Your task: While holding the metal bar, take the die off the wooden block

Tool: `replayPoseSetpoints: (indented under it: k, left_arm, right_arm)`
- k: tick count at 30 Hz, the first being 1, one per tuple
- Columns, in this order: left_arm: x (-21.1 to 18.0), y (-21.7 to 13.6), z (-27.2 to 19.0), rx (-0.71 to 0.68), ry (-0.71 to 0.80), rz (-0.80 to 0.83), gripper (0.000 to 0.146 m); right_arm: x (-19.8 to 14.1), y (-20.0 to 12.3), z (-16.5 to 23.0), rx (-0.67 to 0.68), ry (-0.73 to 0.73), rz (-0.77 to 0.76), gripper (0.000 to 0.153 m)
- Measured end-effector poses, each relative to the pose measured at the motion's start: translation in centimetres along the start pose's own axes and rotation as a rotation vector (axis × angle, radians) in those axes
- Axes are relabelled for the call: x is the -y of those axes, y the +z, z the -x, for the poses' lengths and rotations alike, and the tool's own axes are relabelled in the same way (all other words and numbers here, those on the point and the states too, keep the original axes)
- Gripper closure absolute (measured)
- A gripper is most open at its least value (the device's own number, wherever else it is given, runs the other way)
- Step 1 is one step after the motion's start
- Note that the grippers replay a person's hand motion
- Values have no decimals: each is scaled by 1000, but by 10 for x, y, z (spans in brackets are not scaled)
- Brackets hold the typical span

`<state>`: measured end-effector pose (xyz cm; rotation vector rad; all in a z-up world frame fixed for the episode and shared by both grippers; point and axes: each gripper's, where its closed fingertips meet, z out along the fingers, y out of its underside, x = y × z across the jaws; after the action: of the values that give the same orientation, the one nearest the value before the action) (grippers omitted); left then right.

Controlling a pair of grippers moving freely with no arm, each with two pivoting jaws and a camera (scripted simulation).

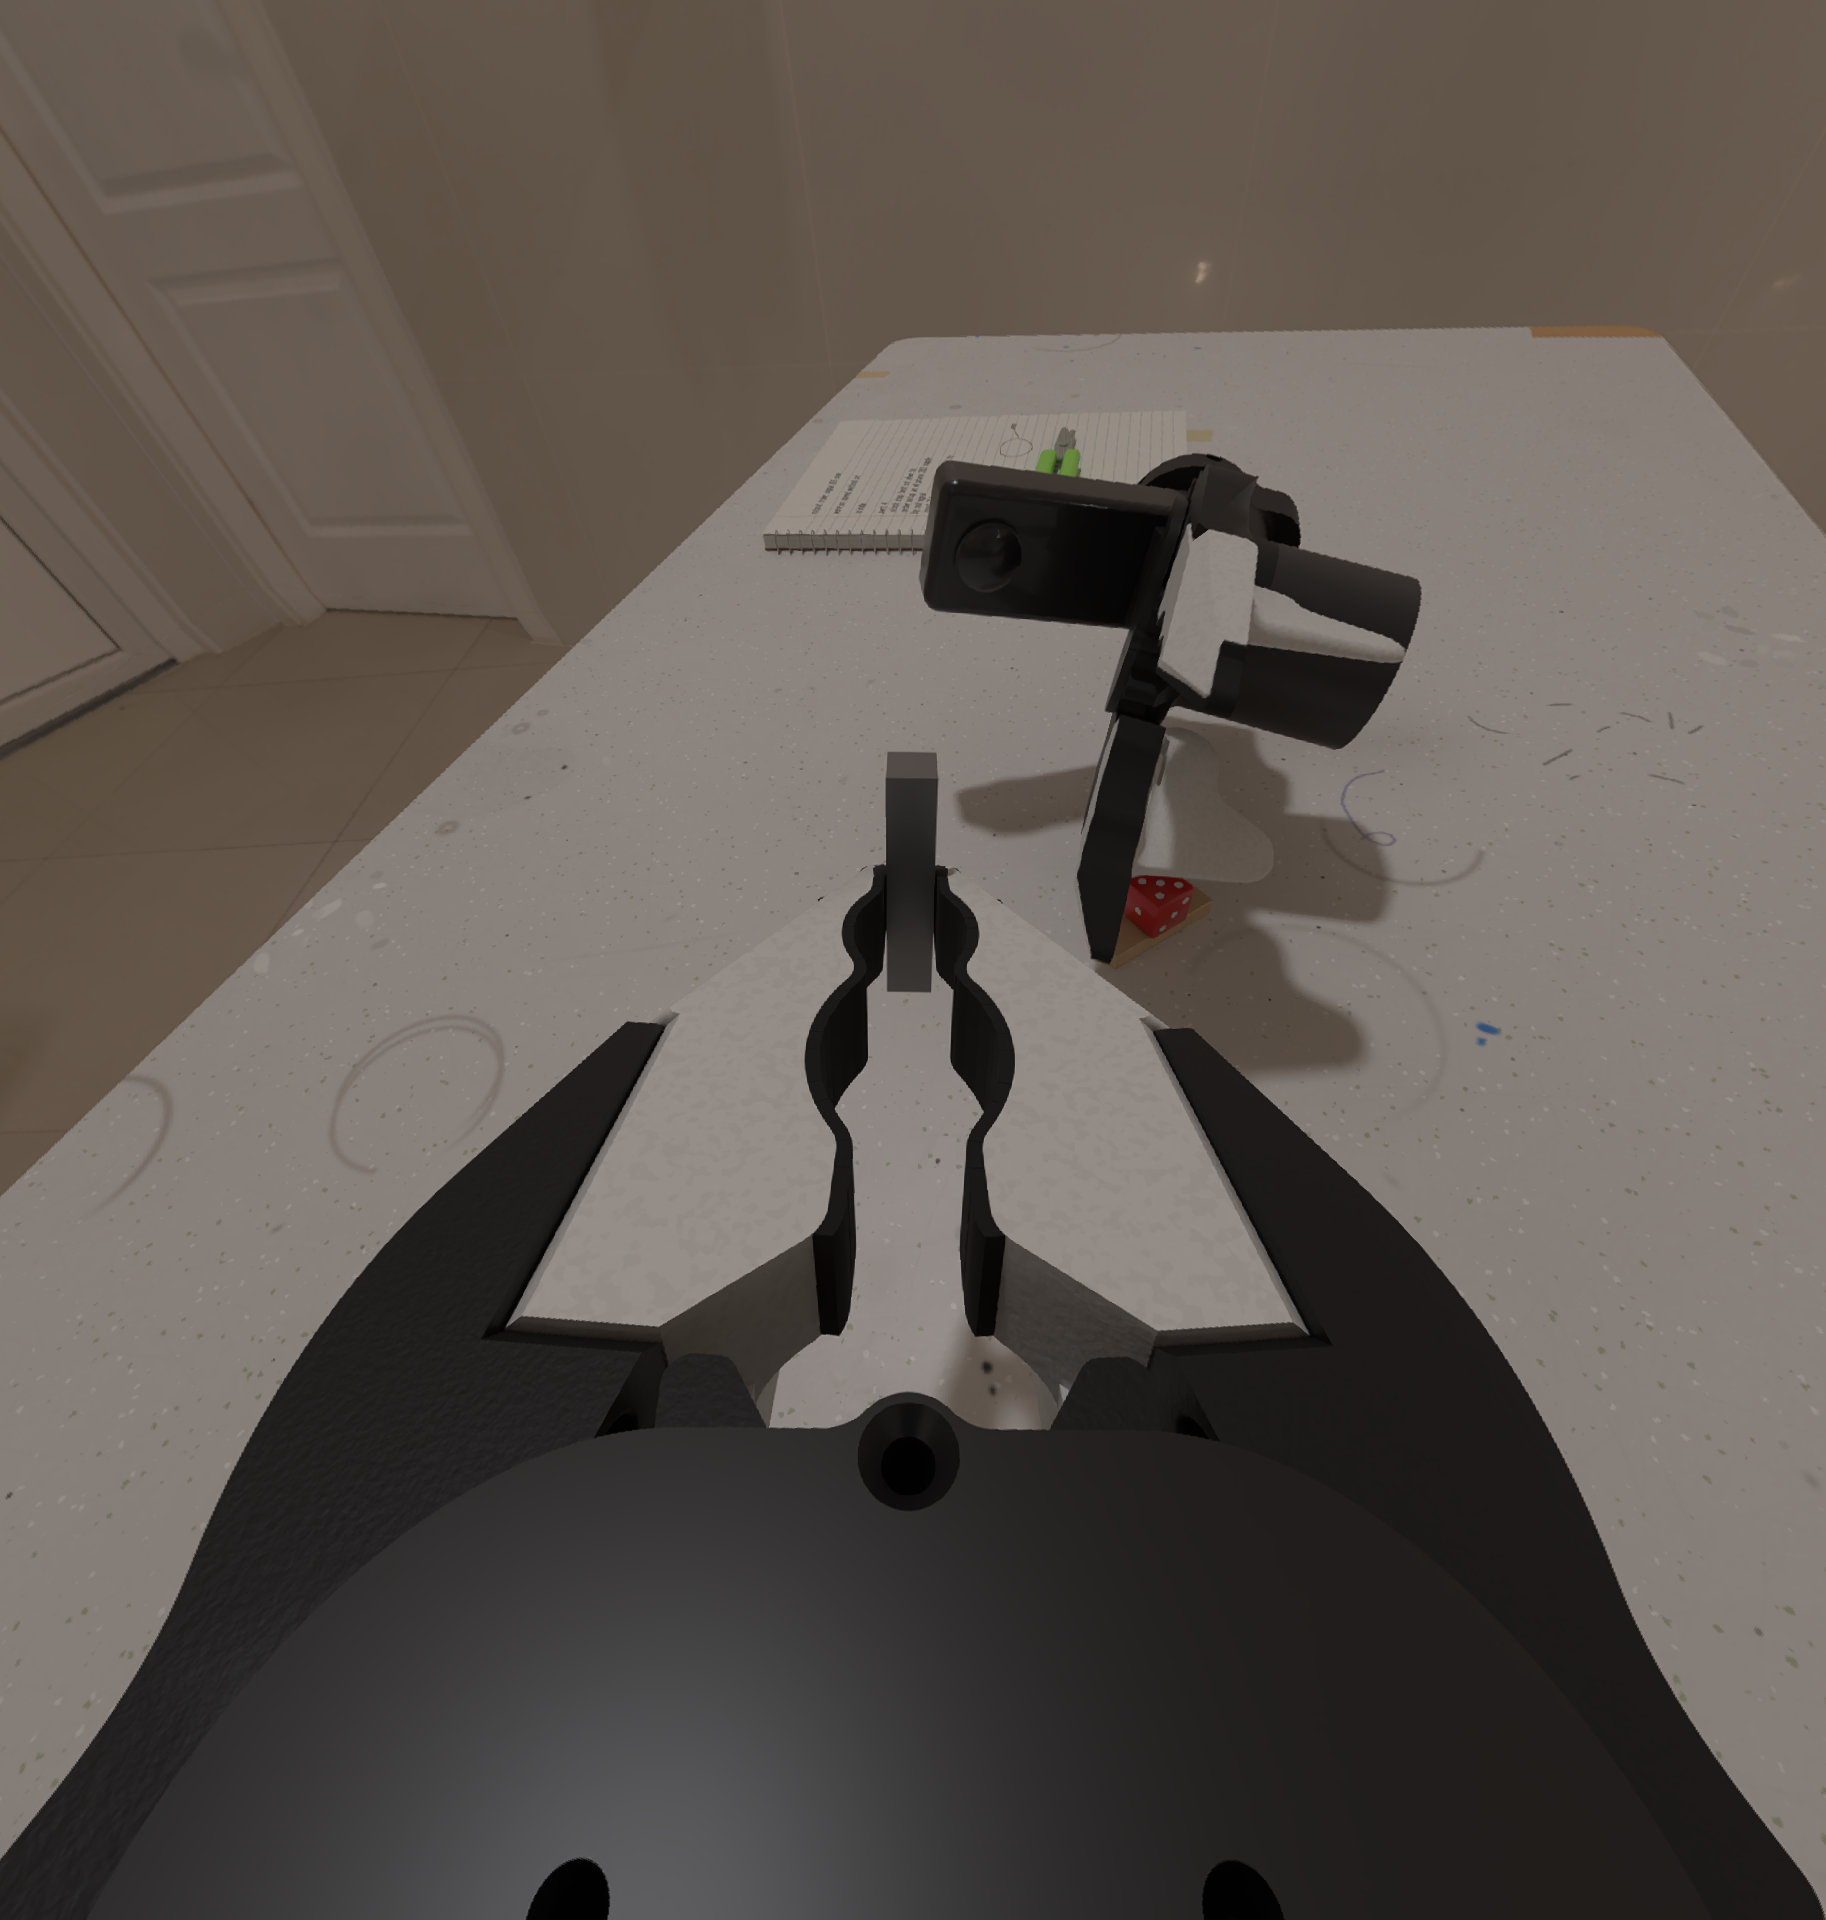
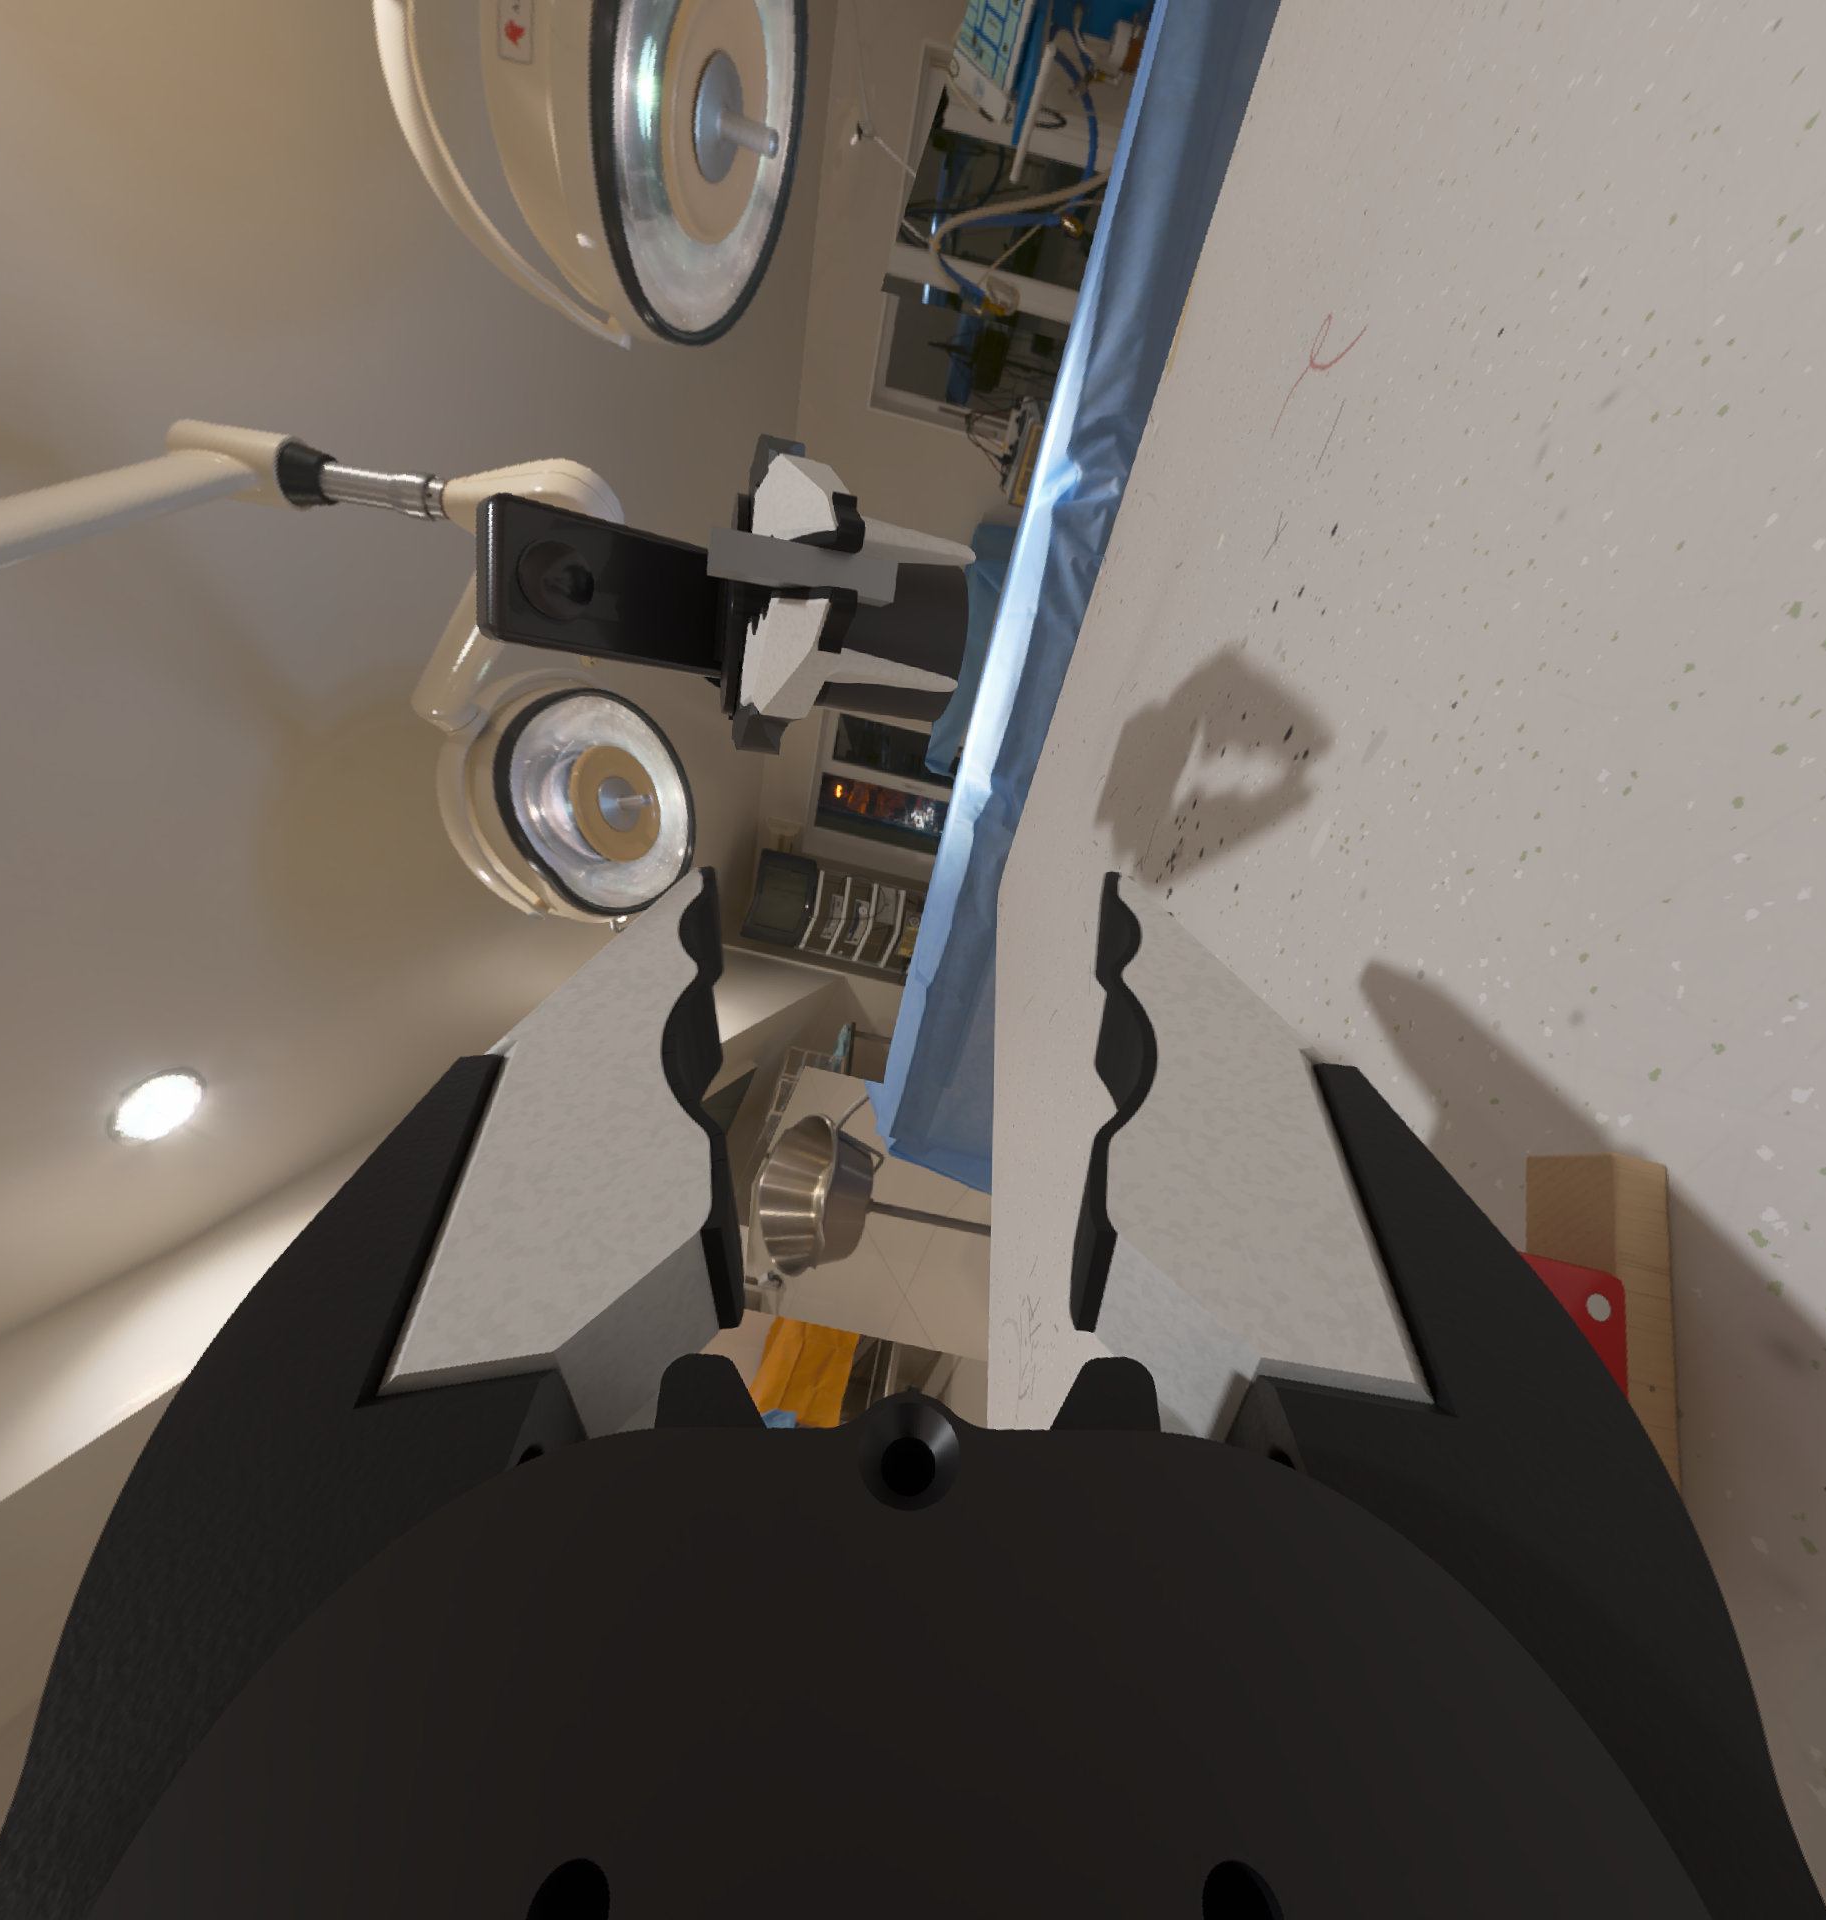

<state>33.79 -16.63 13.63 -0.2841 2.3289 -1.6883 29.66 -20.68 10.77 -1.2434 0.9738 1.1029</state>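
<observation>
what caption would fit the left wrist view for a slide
Left gripper clamps the upright metal bar above the table while the open right gripper reaches the red die on its wooden block.

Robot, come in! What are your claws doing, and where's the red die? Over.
Left claw shut on metal bar. Right claw open, empty, beside the die. Die on wooden block, not lifted. Nothing in the way.

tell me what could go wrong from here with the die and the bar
1. The right tongs are open with the die off to their side, not between the fingers; closing now would likely miss it.
2. The left tongs pinch the bar only near the fingertips; it might slip.
</observation>
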Motion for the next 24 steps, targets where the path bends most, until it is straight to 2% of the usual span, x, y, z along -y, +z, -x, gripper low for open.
replayPoseSetpoints:
  k: [5, 11, 17, 24]
  left_arm:
    - [0, 0, 1, -3, -19, -7, 138]
    - [-6, 2, -1, -30, -51, -17, 138]
    - [-13, 7, -7, -62, -92, -34, 138]
    - [-16, 9, -10, -99, -180, -89, 138]
  right_arm:
    - [0, 0, -1, 4, 8, -10, 63]
    - [-3, -2, -5, -25, 13, 10, 67]
    - [-13, -3, -15, -158, -28, 124, 70]
    - [-14, -9, -17, -302, -107, 224, 64]
